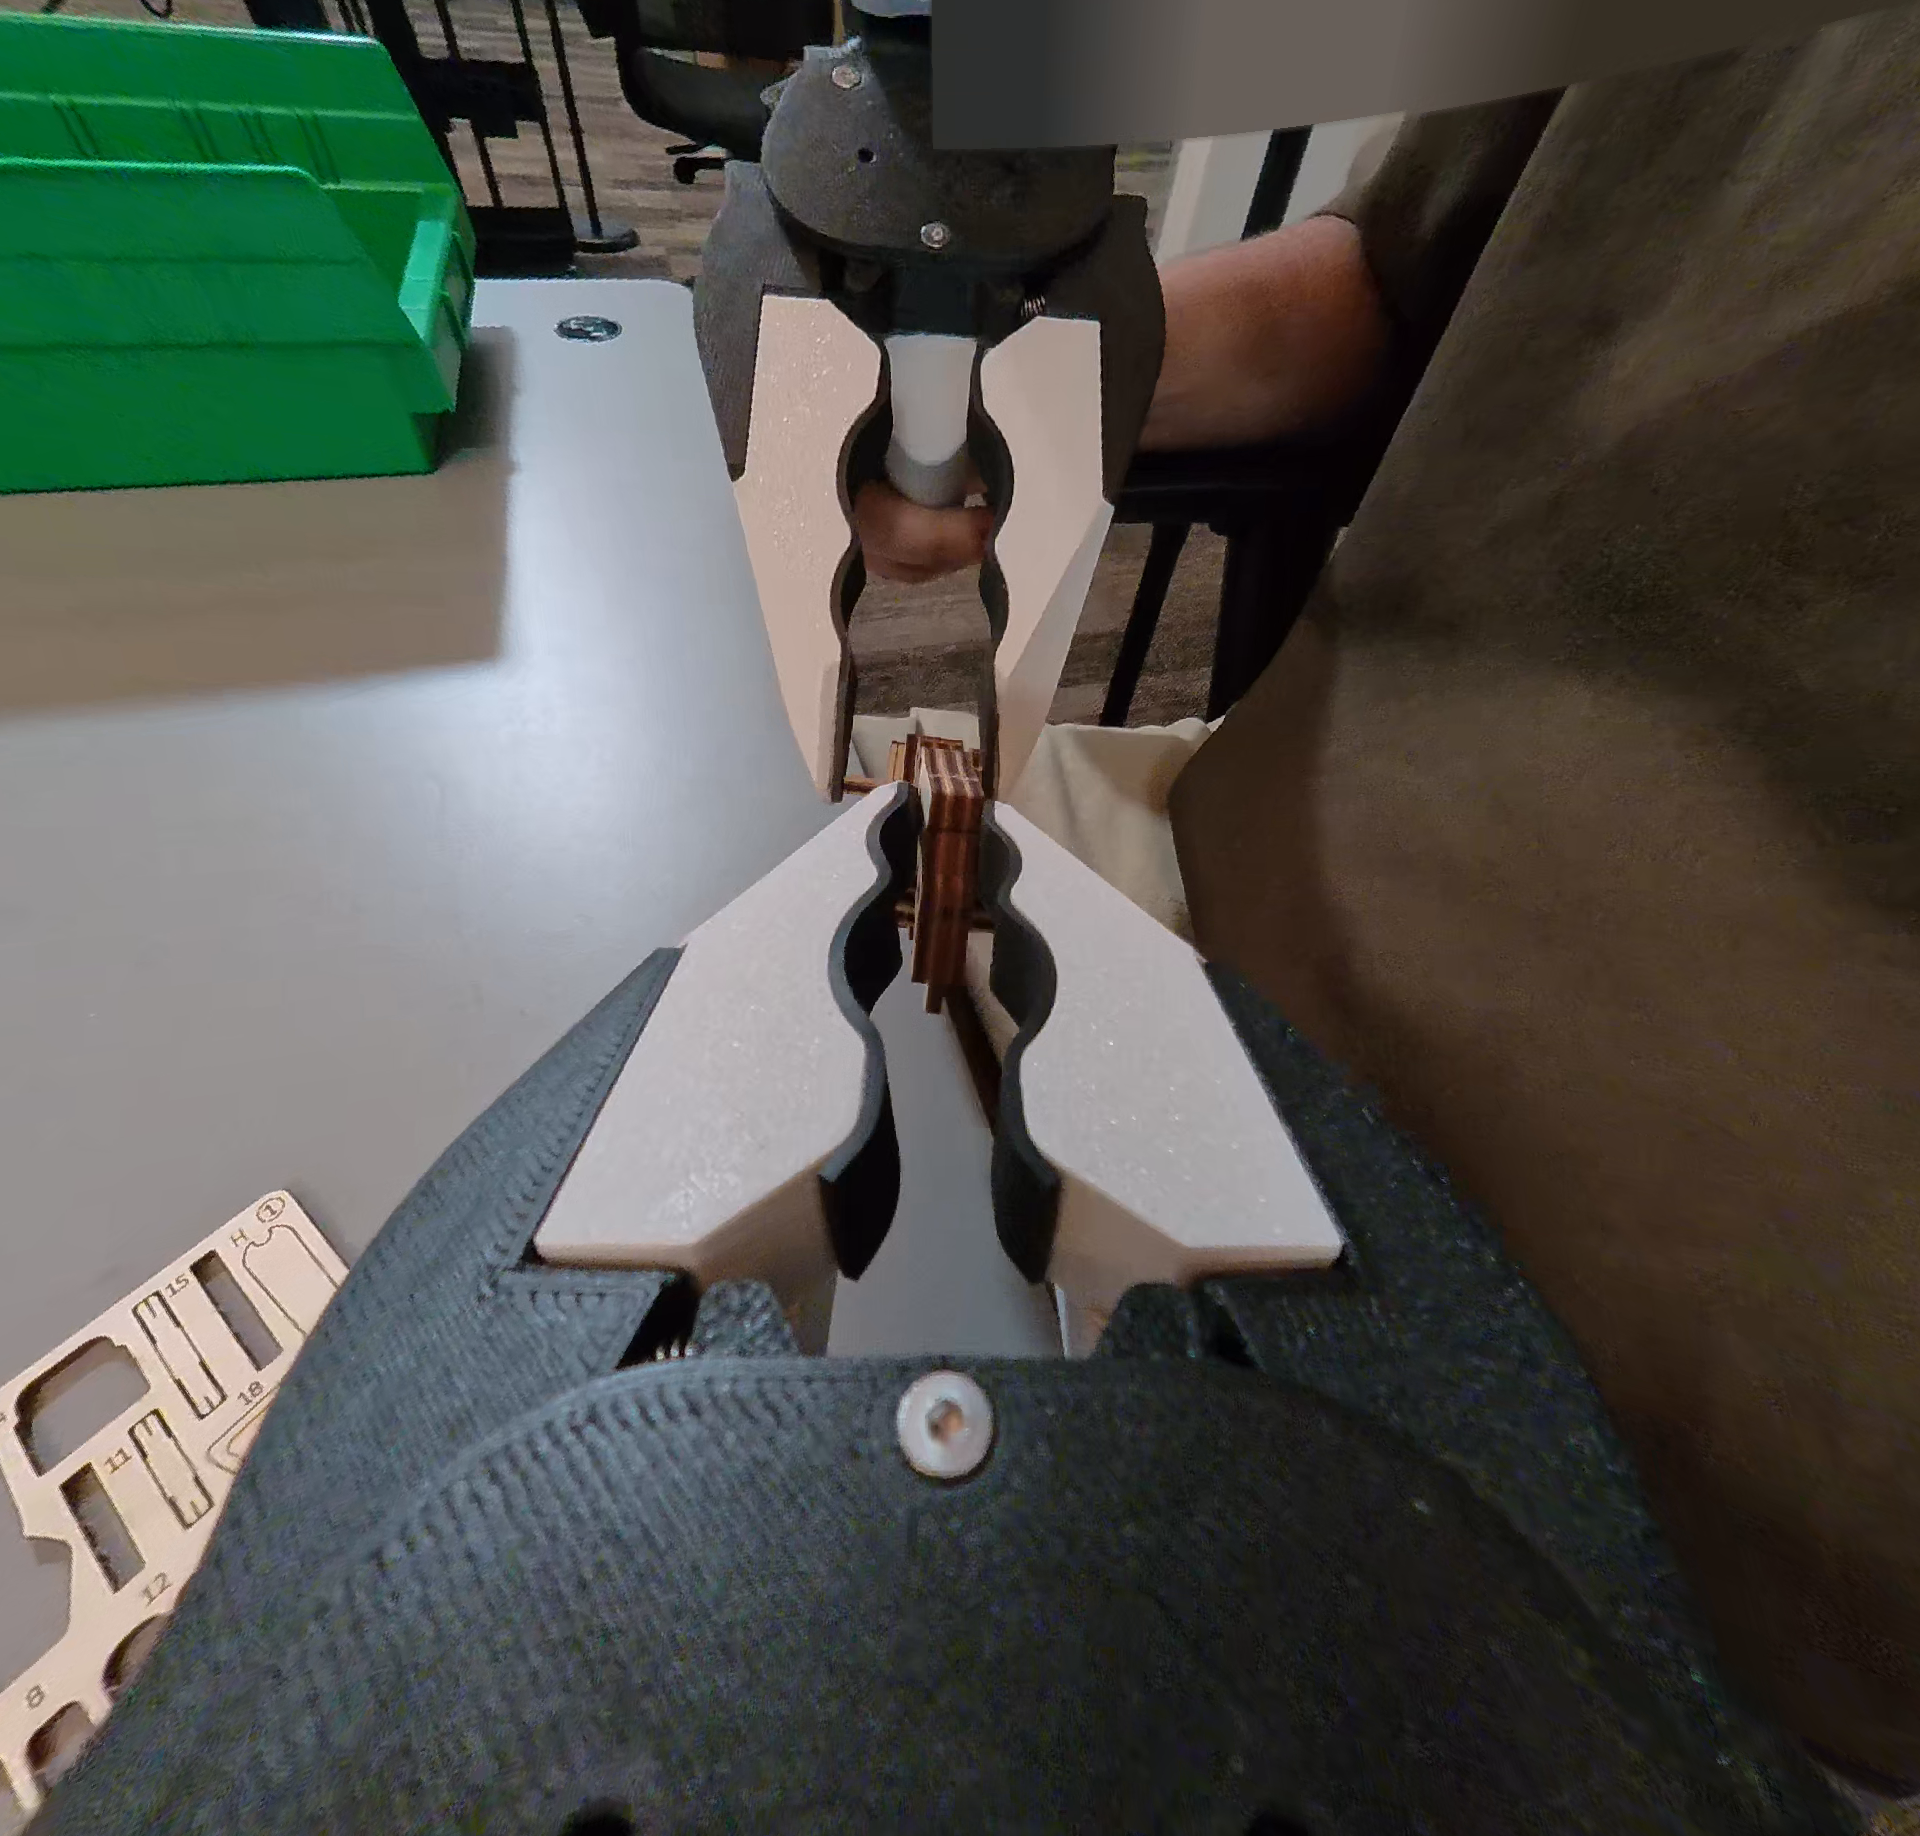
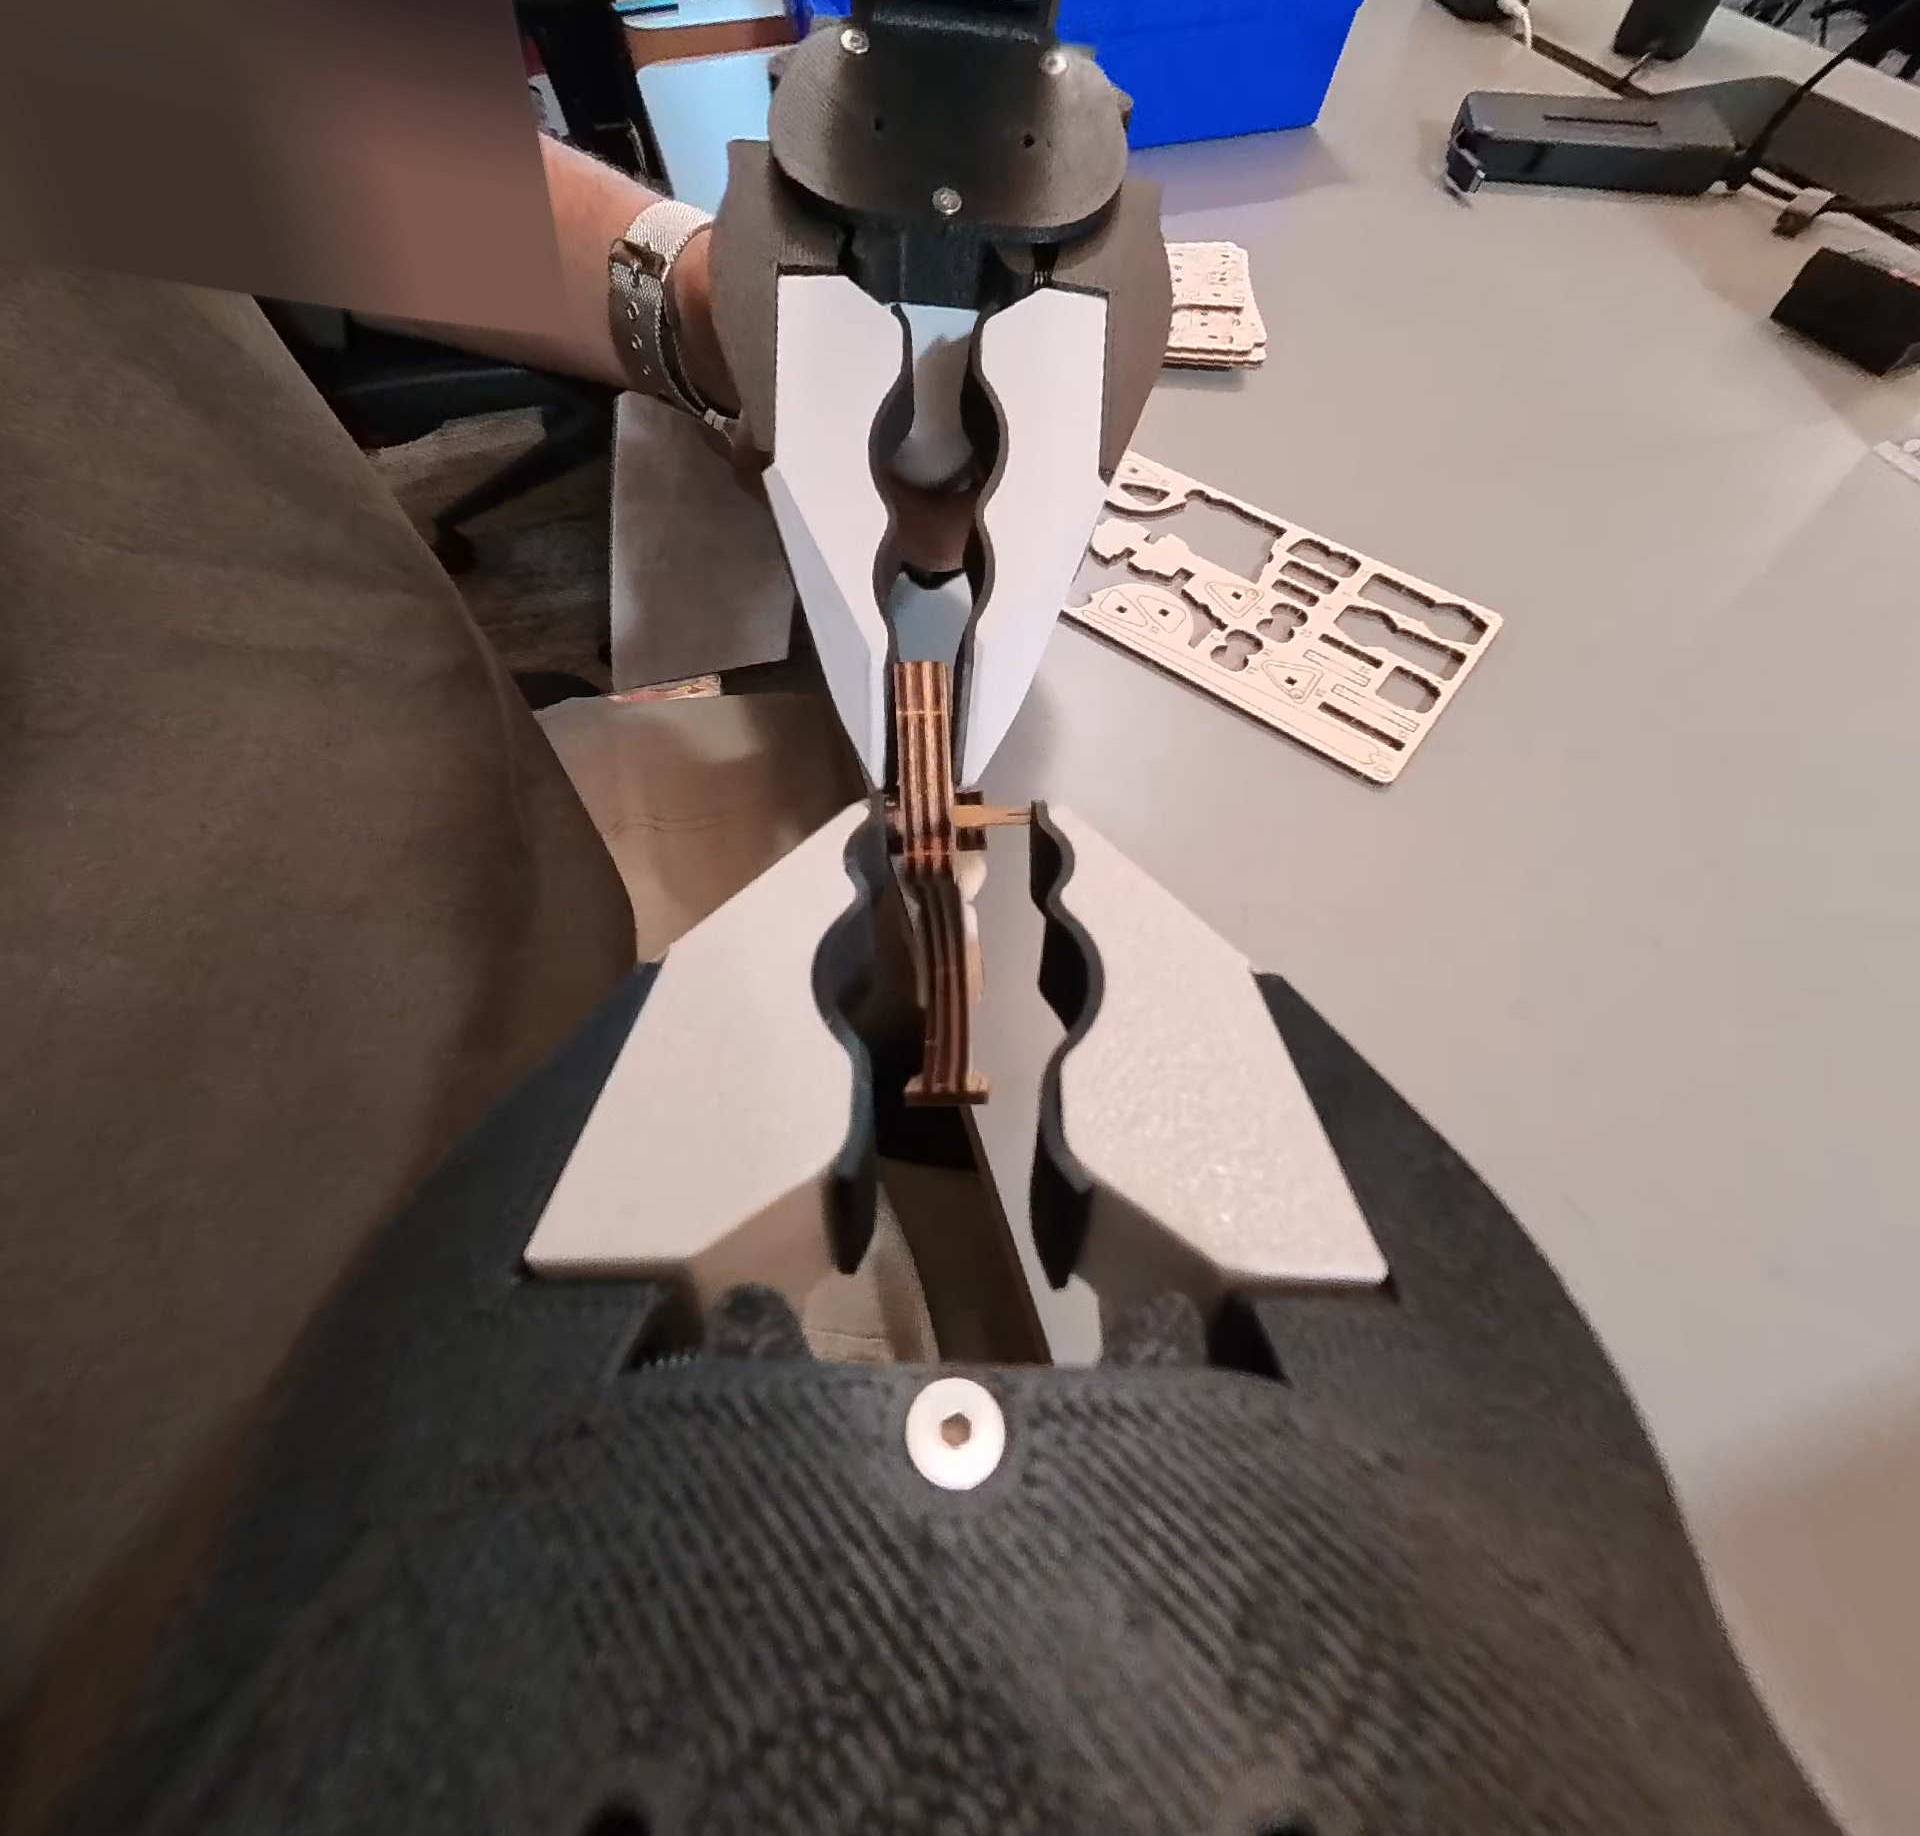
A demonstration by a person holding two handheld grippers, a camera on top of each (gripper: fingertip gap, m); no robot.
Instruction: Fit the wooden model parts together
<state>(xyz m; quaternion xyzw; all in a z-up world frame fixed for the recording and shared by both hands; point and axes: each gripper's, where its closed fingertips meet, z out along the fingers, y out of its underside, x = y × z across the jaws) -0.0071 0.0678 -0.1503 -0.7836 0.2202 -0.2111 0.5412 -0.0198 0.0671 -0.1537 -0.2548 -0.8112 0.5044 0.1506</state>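
Left wrist view: the left gripper [image 1: 948, 830] fills the lower half, its fingers drawn in close and pinching a stack of thin wooden pieces [image 1: 951, 856] edge-on between the tips. The stack is held up off the grey table [image 1: 364, 851], just over its near edge. From 12 o'clock the right gripper [image 1: 914, 768] points straight back at the camera, its tips meeting the far end of the same stack. A small wooden peg juts sideways from the stack toward 9 o'clock, by the right gripper's tip. A green bin [image 1: 208, 259] sits at 10 o'clock on the table, and a punched-out wooden sheet [image 1: 125, 1454] lies at 8 o'clock. A person's olive shirt [image 1: 1558, 851] takes up the 3 o'clock side.

Right wrist view: the right gripper [image 2: 956, 841] has its fingers spread wider than the wooden pieces [image 2: 935, 913]. One finger lies close against the stack on the 9 o'clock side; at the other, a thin peg reaches to the fingertip, so whether it truly grips I cannot tell. The left gripper [image 2: 925, 768] comes in from 12 o'clock, fingers nearly together, pinching the stack's far end. At 2 o'clock a wooden sheet [image 2: 1299, 633] with cut-outs lies flat on the table [image 2: 1455, 955]; a blue box [image 2: 1226, 30] stands at 1 o'clock. A wrist with a metal watch band [image 2: 649, 311] shows at 10 o'clock.
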